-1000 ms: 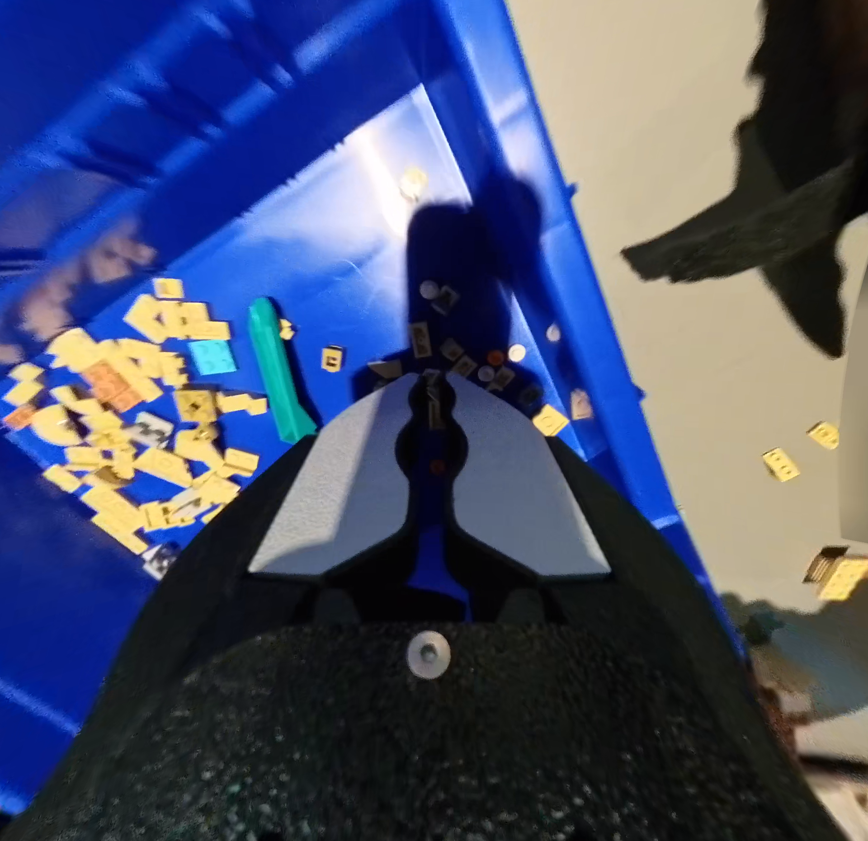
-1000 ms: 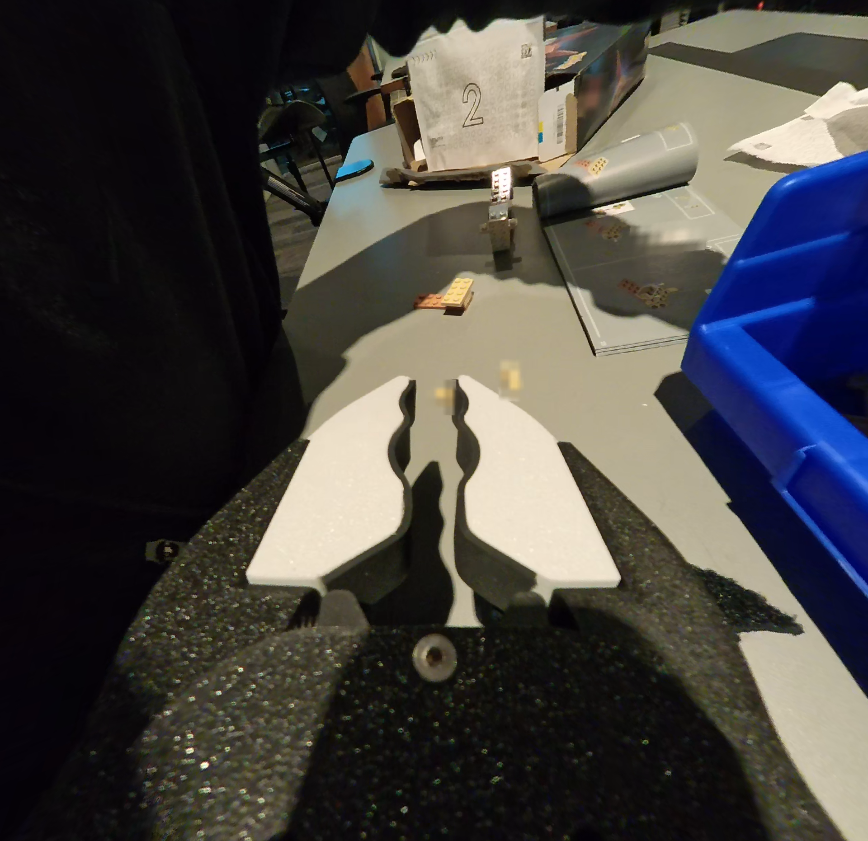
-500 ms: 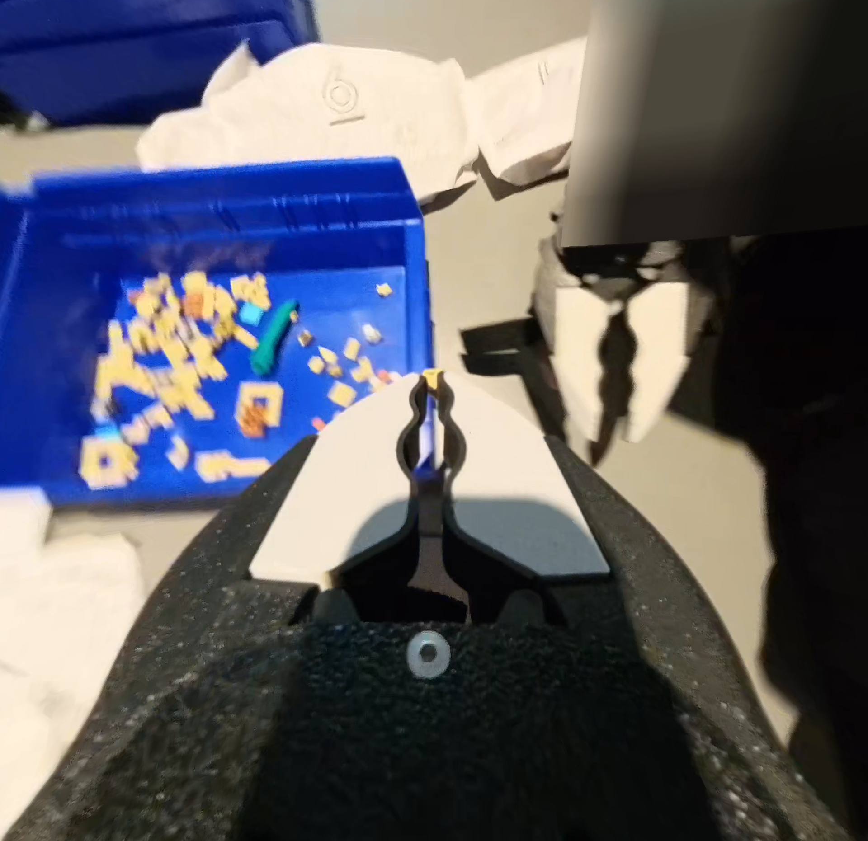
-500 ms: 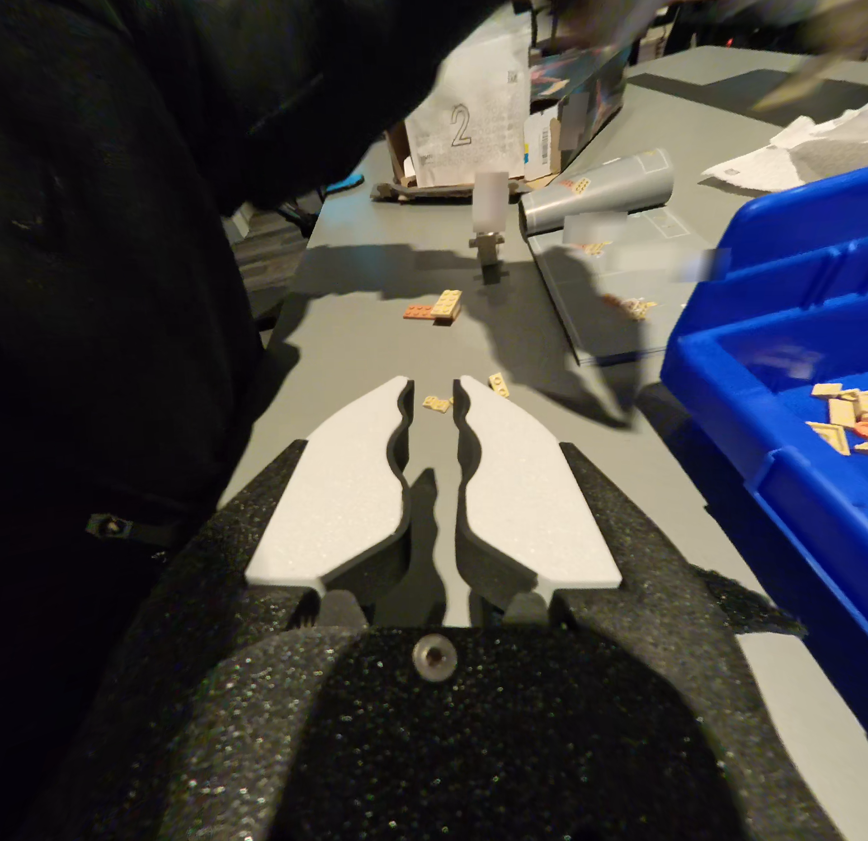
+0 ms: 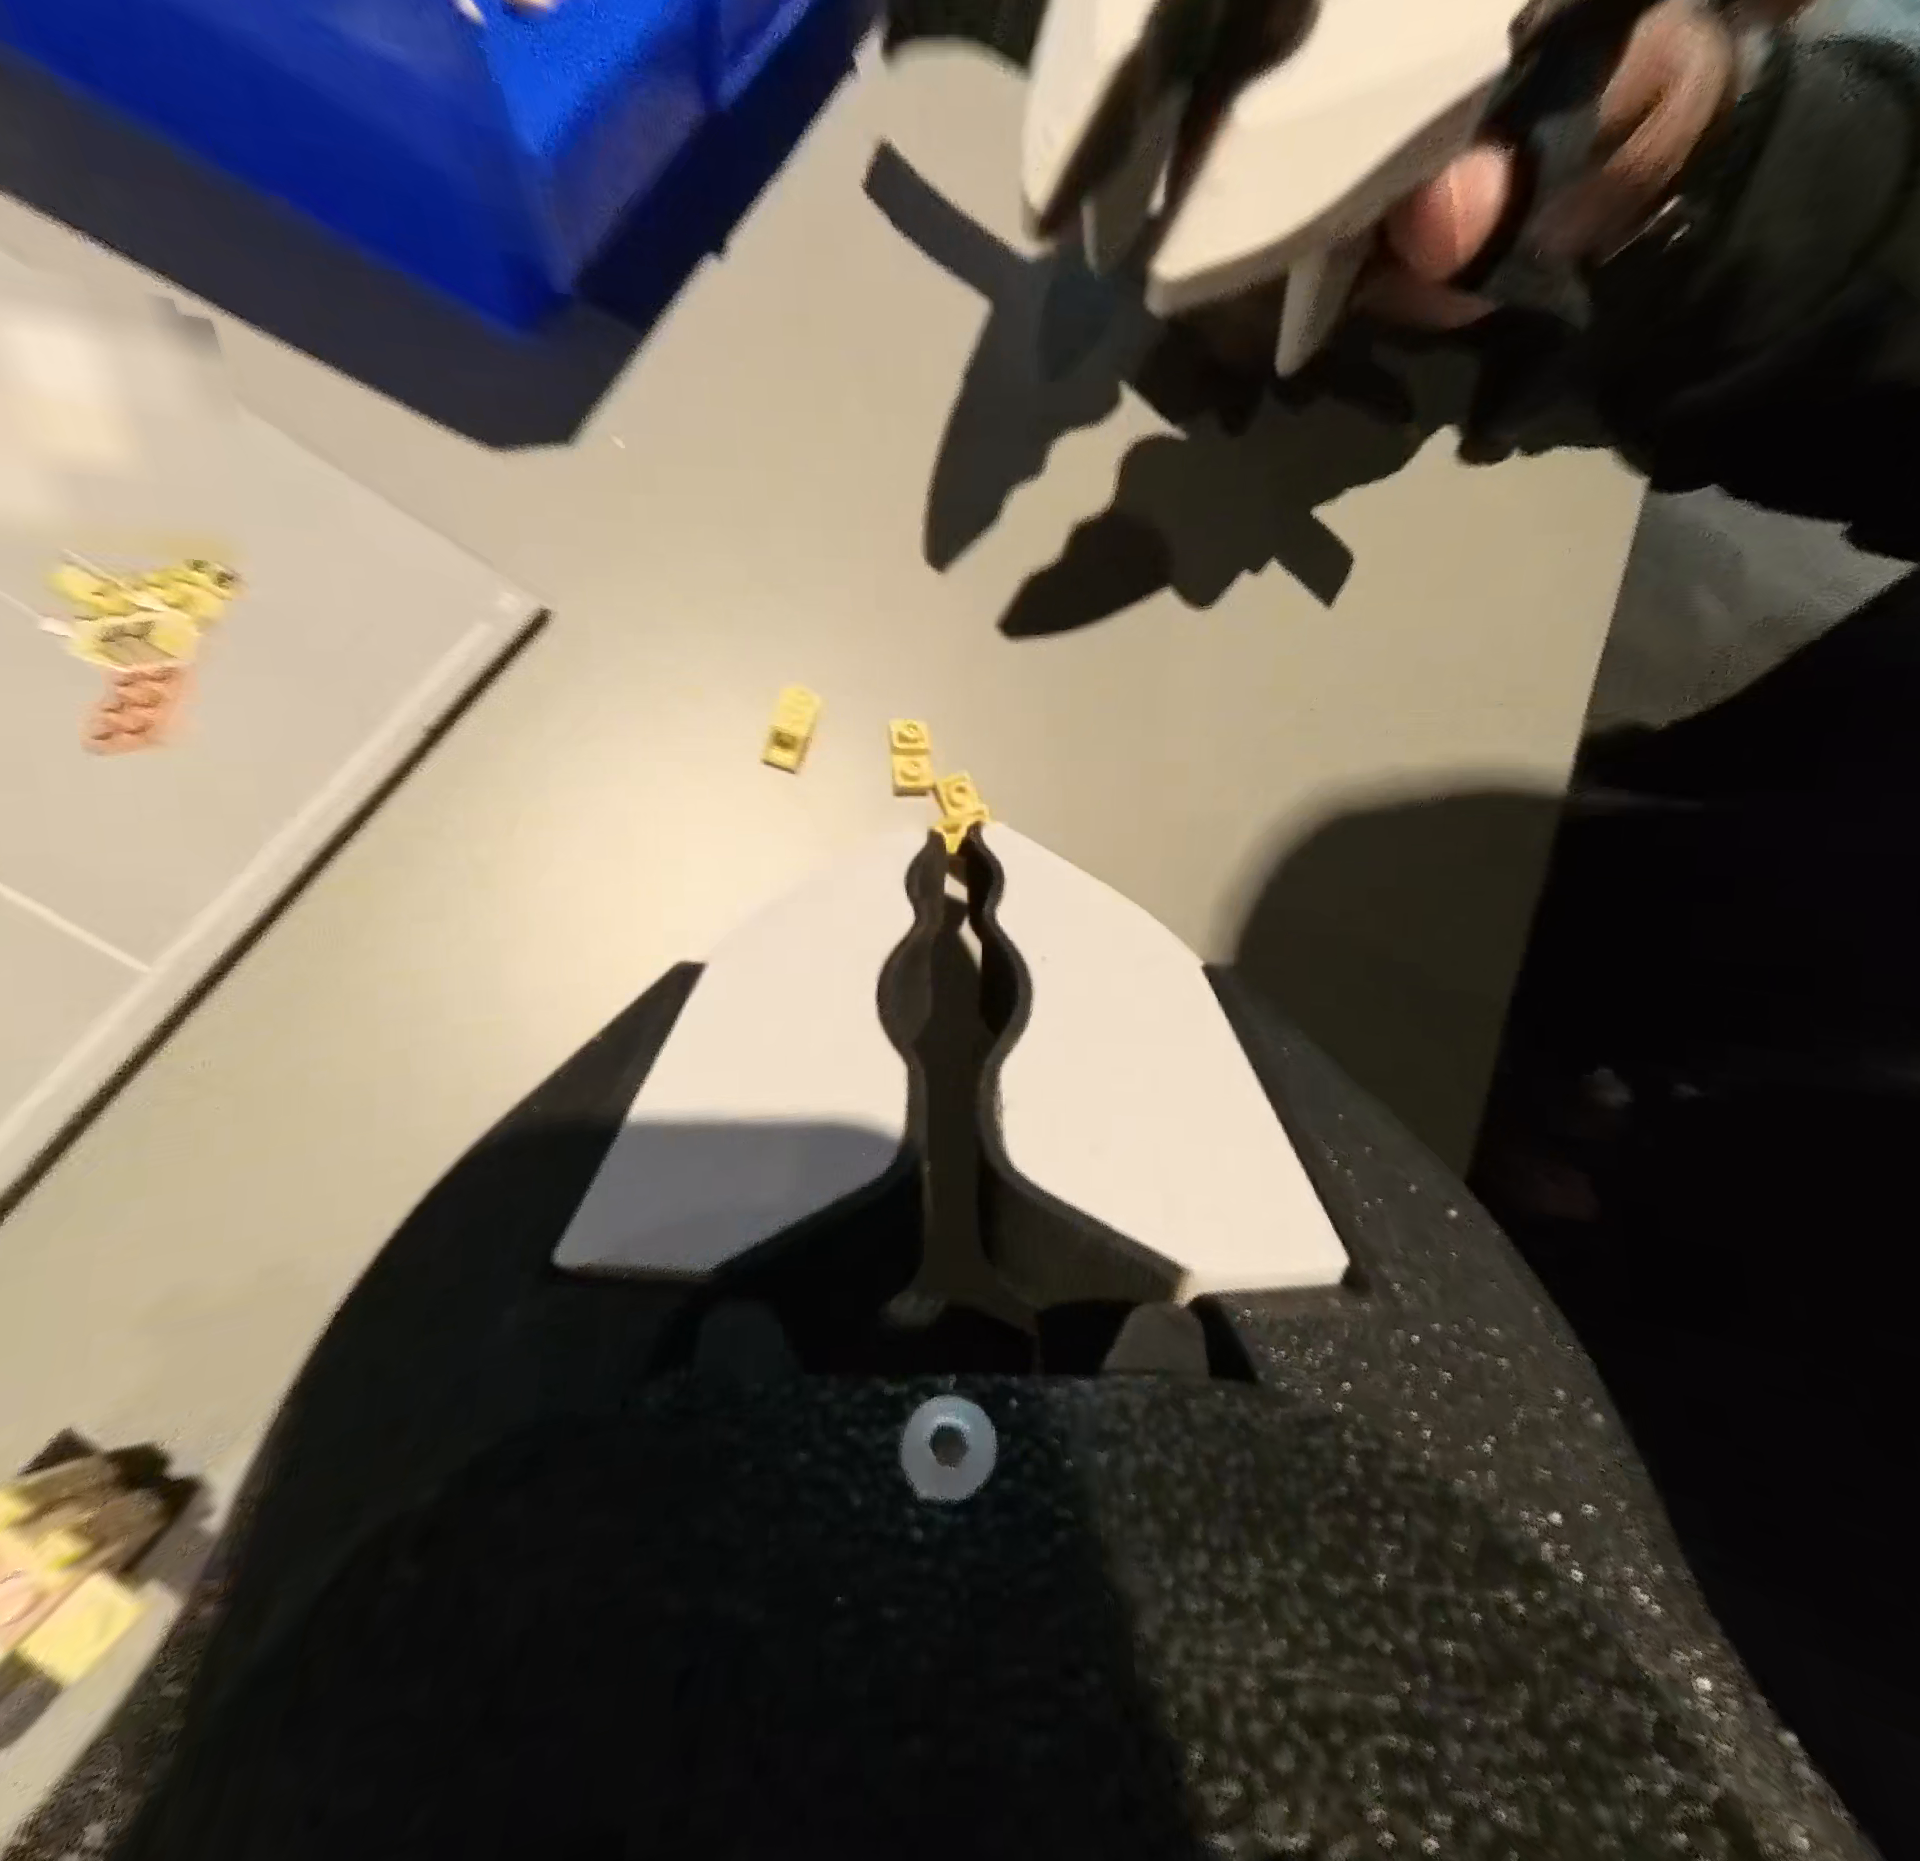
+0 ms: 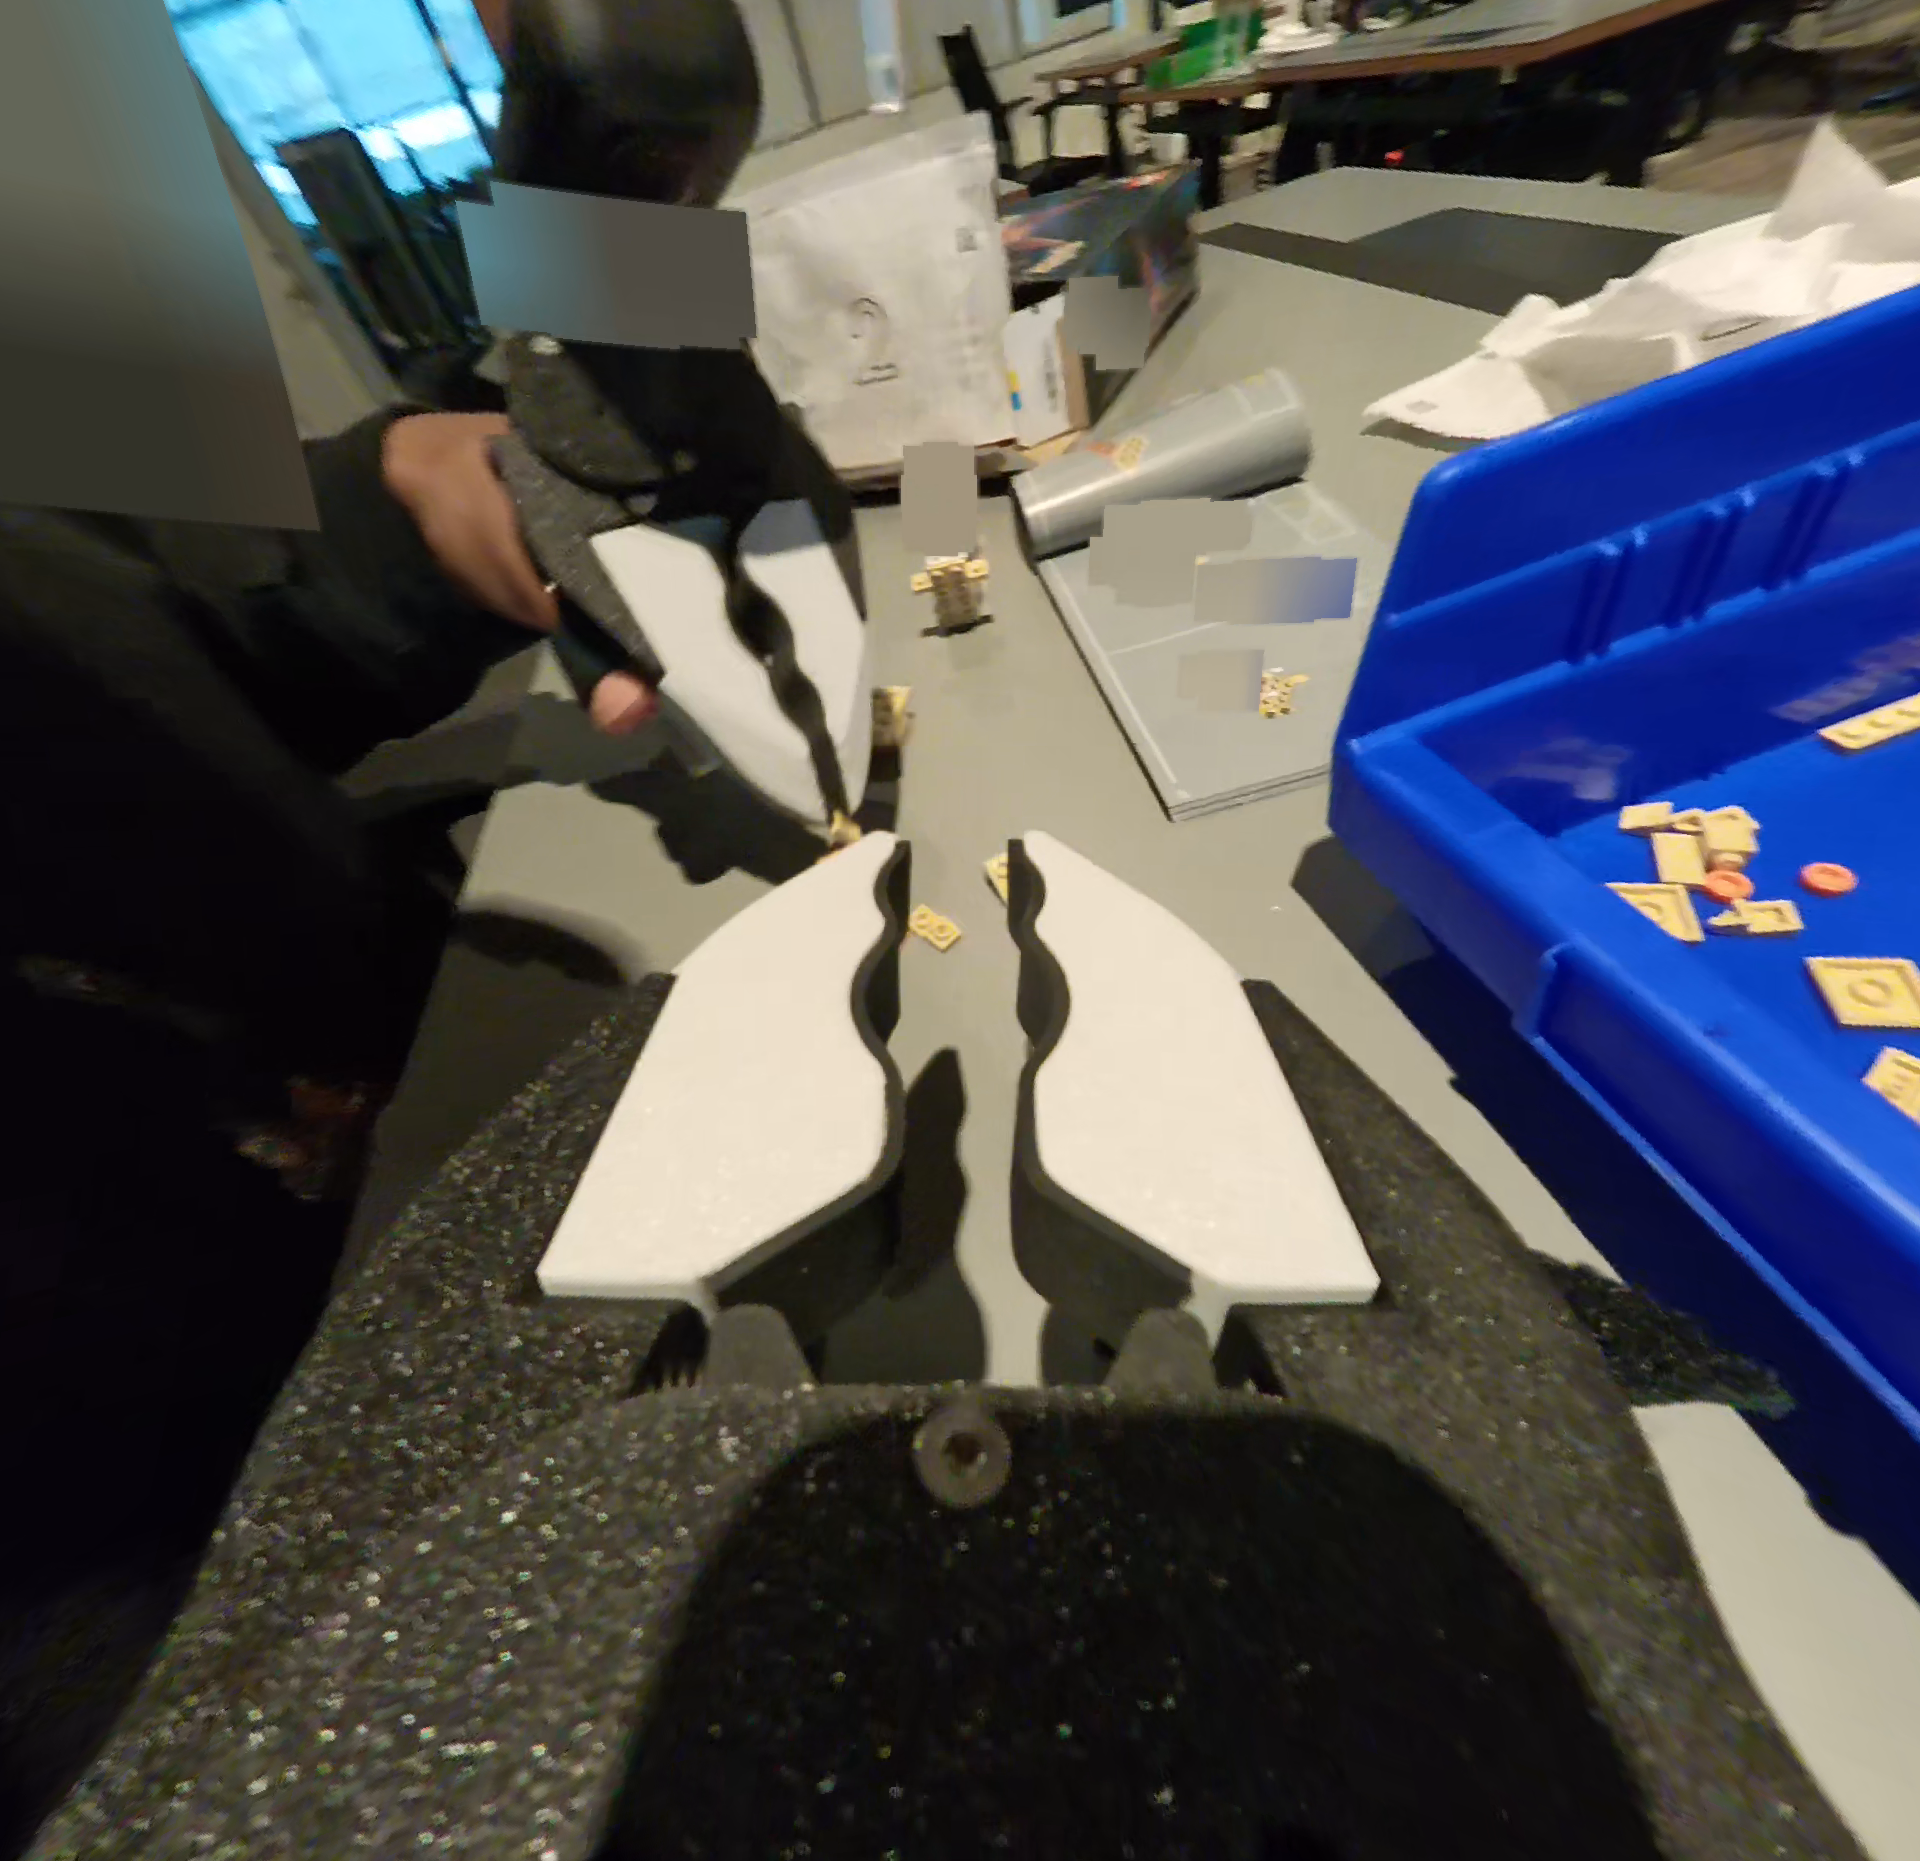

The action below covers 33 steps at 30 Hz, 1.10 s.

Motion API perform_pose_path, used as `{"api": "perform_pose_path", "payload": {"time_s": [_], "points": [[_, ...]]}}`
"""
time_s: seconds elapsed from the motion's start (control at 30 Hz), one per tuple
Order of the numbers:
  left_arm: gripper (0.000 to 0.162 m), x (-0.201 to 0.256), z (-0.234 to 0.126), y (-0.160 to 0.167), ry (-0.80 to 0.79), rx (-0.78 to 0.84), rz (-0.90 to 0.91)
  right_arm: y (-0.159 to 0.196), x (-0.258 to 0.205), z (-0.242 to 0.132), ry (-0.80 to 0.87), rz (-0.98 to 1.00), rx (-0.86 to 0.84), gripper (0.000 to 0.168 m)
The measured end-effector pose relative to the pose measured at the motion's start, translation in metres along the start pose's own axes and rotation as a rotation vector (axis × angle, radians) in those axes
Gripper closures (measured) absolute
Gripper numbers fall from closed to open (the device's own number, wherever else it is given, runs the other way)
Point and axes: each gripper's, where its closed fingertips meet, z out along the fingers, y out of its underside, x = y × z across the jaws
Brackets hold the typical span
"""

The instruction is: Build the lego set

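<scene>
My left gripper (image 5: 952, 849) is shut on a small yellow lego piece (image 5: 956, 830) and holds it low over the grey table (image 5: 675, 928). Just ahead of its tips lie three small yellow plates (image 5: 911, 758), one of them apart to the left (image 5: 792, 731). In the right wrist view the left gripper (image 6: 837, 824) comes in from the left, tip down by the table. My right gripper (image 6: 958, 847) is open and empty, with two small tan plates (image 6: 935, 926) on the table between its fingers. It also shows blurred in the left wrist view (image 5: 1226, 118).
A blue bin (image 6: 1455, 751) with several tan and orange pieces stands at the right. An open instruction booklet (image 6: 1195, 731) lies beyond it. A small tan build (image 6: 951, 590) stands farther back, before a white bag (image 6: 873, 305) and a box. A person in a dark sleeve (image 6: 260, 668) is at left. Spacing between my two grippers at the tips: around 9 centimeters.
My left gripper has come out of the blue bin with the small yellow piece and swung down over the table by the loose plates. My right gripper stays open.
</scene>
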Motion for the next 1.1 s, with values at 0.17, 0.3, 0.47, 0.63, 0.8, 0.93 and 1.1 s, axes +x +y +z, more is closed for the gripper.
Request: {"api": "perform_pose_path", "payload": {"time_s": [0.17,0.3,0.47,0.63,0.8,0.93,1.1], "points": [[0.158,-0.008,0.010,0.010,-0.053,-0.047,0.031,-0.005,-0.013,0.007,0.047,-0.048,0.006,0.150],[0.153,-0.009,0.011,0.010,-0.049,-0.027,0.040,-0.012,-0.020,0.012,0.081,-0.028,0.071,0.143],[0.142,-0.012,-0.002,0.004,-0.070,0.072,0.031,-0.034,-0.021,0.011,0.123,0.024,0.223,0.129],[0.140,-0.004,-0.040,-0.032,-0.087,0.393,0.016,-0.081,-0.031,-0.006,0.120,0.112,0.557,0.110],[0.142,0.016,-0.083,-0.082,0.100,0.942,-0.232,-0.126,-0.057,-0.021,0.018,0.209,0.934,0.102],[0.142,0.039,-0.095,-0.100,0.308,1.228,-0.358,-0.143,-0.074,-0.016,-0.009,0.231,1.083,0.100],[0.140,0.064,-0.085,-0.099,0.446,1.252,-0.357,-0.152,-0.079,-0.018,0.058,0.190,1.165,0.097]]}}
